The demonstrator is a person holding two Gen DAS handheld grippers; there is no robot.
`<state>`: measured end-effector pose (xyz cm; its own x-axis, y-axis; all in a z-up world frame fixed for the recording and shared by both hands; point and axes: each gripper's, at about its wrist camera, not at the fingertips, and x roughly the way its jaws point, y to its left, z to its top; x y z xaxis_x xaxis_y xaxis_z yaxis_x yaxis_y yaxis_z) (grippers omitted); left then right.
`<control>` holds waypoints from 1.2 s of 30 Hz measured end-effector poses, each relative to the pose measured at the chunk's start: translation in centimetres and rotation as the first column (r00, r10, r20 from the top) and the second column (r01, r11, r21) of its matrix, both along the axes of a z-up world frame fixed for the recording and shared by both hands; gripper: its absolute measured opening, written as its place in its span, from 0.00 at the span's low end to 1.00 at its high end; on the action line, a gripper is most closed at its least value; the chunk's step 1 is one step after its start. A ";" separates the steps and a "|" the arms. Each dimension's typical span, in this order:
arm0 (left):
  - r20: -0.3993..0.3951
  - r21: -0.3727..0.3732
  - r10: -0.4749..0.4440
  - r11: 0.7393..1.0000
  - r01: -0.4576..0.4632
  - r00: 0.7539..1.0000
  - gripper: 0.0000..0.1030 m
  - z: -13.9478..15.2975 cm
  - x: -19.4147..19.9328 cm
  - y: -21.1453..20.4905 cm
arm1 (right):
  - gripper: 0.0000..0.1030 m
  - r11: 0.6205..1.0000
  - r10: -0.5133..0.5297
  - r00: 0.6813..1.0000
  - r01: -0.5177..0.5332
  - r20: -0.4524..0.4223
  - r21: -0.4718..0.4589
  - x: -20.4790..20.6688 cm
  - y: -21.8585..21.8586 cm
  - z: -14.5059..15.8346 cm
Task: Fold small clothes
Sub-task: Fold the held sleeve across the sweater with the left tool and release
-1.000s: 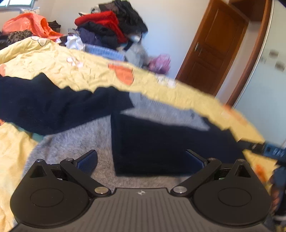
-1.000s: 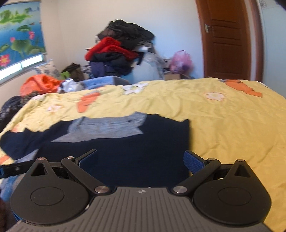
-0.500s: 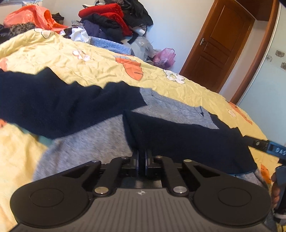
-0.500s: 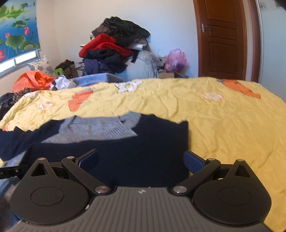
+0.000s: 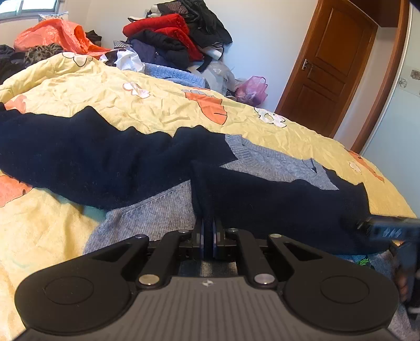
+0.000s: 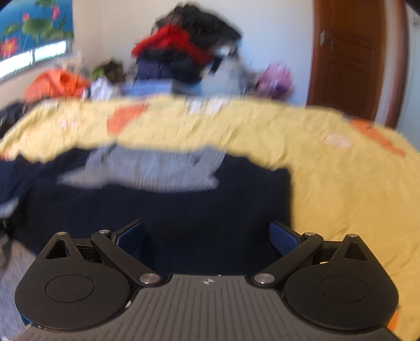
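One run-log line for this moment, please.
left gripper: shut on navy fold edge of sweater | right gripper: open above sweater, view blurred | sweater: partly folded on yellow bedspread

Motion blur smears the right view; the clothes pile (image 6: 183, 52) perhaps indistinct.

Bed (image 5: 157, 110): covered by a wrinkled yellow bedspread with orange and white flower prints. Rear wall (image 5: 267, 39): plain, pale, daylit. Clothes pile (image 5: 173, 39): red, black and dark blue garments stacked against the wall beyond the bed. Door (image 5: 330, 65): brown panelled wood, shut, right of the pile. Window (image 6: 31, 56): left side, below a lotus picture (image 6: 34, 23). Orange bag (image 5: 57, 34): near the window.
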<state>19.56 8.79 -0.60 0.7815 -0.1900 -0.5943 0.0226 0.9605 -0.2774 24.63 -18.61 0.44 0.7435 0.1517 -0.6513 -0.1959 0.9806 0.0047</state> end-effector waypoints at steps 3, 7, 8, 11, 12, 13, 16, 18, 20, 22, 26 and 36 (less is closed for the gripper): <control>-0.001 -0.014 0.003 1.000 -0.003 1.000 0.07 0.0 0.0 0.2 | 1.00 1.000 0.010 1.000 -0.010 0.024 -0.001 -0.3 0.0 -0.4; 0.002 -0.050 0.008 0.999 -0.008 1.000 0.17 0.7 -0.5 1.6 | 1.00 1.000 0.010 1.000 -0.010 0.027 -0.005 -0.5 0.0 -0.4; 0.010 -0.060 0.031 0.998 -0.030 0.999 0.22 1.2 -0.8 2.5 | 1.00 1.000 0.009 1.000 -0.009 0.027 -0.002 -0.4 -0.1 -0.3; 0.086 -0.114 0.162 0.982 -0.152 0.983 0.75 3.2 -1.9 7.7 | 1.00 1.000 0.007 1.000 -0.007 0.030 0.000 -0.4 -0.1 -0.3; 0.110 -0.142 0.235 0.966 -0.218 0.966 0.88 3.7 -2.2 10.1 | 1.00 1.000 0.007 1.000 -0.007 0.030 0.000 -0.4 -0.2 -0.3; 0.122 -0.173 0.304 0.944 -0.281 0.945 0.88 4.0 -2.4 12.6 | 1.00 1.000 0.007 1.000 -0.007 0.030 0.001 -0.4 -0.2 -0.3; 0.055 -0.262 0.492 0.847 -0.463 0.869 0.87 3.9 -2.0 20.7 | 1.00 1.000 0.006 1.000 -0.006 0.031 0.004 -0.4 -0.2 -0.3; -0.006 -0.362 0.593 0.749 -0.554 0.805 0.87 3.1 -2.2 25.9 | 1.00 1.000 0.004 0.999 -0.005 0.032 0.011 -0.4 -0.3 -0.3; -0.077 -0.460 0.655 0.646 -0.610 0.752 0.87 1.8 -2.4 30.1 | 1.00 1.000 0.004 0.999 -0.004 0.032 0.011 -0.4 -0.3 -0.3; -0.131 -0.513 0.669 0.586 -0.627 0.732 0.87 0.6 -2.1 32.7 | 1.00 1.000 0.004 0.999 -0.004 0.032 0.011 -0.4 -0.3 -0.3; -0.135 -0.608 0.667 0.528 -0.593 0.732 0.86 -1.0 -1.2 34.8 | 1.00 1.000 0.003 0.999 -0.004 0.032 0.012 -0.4 -0.4 -0.3; -0.114 -0.685 0.631 0.509 -0.520 0.767 0.54 -1.8 2.0 36.5 | 1.00 1.000 0.000 0.999 0.000 0.032 0.016 -0.3 -0.4 -0.2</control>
